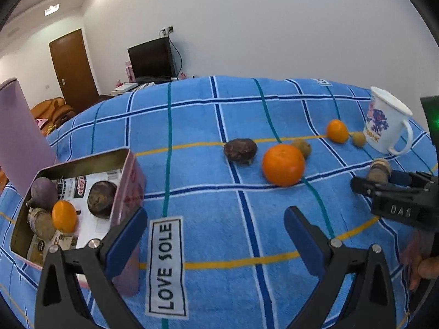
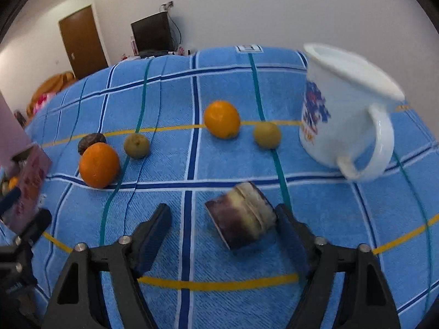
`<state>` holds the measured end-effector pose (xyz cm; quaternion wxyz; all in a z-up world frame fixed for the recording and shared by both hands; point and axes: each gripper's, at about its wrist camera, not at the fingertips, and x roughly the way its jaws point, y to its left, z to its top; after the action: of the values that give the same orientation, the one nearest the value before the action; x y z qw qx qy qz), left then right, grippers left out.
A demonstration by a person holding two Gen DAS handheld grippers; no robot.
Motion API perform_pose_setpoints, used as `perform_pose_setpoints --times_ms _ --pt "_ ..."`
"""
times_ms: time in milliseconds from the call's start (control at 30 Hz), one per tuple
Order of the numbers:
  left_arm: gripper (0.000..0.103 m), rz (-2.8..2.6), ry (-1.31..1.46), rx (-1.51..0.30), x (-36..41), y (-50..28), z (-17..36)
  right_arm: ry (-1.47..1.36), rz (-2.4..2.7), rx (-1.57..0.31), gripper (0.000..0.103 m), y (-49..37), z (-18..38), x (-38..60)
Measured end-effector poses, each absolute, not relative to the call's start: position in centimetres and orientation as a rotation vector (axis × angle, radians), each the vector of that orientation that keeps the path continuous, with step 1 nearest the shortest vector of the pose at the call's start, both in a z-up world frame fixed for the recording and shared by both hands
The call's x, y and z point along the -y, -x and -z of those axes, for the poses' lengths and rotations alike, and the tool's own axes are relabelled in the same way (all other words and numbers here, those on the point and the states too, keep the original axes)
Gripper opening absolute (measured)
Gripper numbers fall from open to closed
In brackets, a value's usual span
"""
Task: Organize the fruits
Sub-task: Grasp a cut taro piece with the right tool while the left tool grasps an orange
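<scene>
An open pink tin [image 1: 129, 181] at the left holds two dark fruits, a small orange and a pale stalk piece. My left gripper [image 1: 215, 235] is open and empty beside the tin. On the blue cloth lie a dark fruit [image 1: 240, 150], a large orange [image 1: 283, 164], a brown fruit [image 1: 301, 146], a small orange [image 1: 337, 130] and another brown fruit [image 1: 358, 139]. My right gripper [image 2: 223, 226] is open around a purple-and-cream stalk piece [image 2: 241, 218], which lies against the right finger. That gripper also shows in the left wrist view [image 1: 384, 183].
A white mug [image 2: 345, 115] with a blue print stands at the right, close behind the stalk piece. The tin's raised lid [image 1: 19, 131] stands at the far left. A checked blue towel [image 1: 205, 109] covers the table.
</scene>
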<state>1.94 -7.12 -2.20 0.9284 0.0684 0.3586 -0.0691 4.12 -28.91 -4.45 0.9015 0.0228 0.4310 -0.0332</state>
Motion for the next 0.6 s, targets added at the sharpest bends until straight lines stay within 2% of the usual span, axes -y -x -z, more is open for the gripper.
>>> perform_pose_setpoints --times_ms 33,200,300,367,467,600 --pt "0.102 0.151 -0.139 -0.736 7.4 -2.1 2.2 -0.032 0.07 -0.888 0.051 -4.1 4.4 28.7" --pt "0.1 0.196 -0.157 -0.707 9.7 -3.3 1.3 -0.166 0.04 -0.798 0.05 -2.5 3.7 30.8" --pt "0.09 0.215 -0.142 -0.712 11.4 -4.8 1.1 -0.268 0.06 -0.722 0.051 -1.1 3.2 32.6" --pt "0.078 0.236 -0.116 -0.751 12.5 -6.1 1.5 -0.316 0.066 -0.706 0.051 -0.9 3.2 33.5" --pt "0.067 0.261 -0.078 -0.82 13.9 -7.7 2.4 -0.347 0.069 -0.696 0.051 -0.8 3.2 34.2" --pt "0.066 0.246 -0.046 -0.903 14.8 -9.5 4.0 -0.339 0.081 -0.679 0.051 -0.8 2.7 34.5"
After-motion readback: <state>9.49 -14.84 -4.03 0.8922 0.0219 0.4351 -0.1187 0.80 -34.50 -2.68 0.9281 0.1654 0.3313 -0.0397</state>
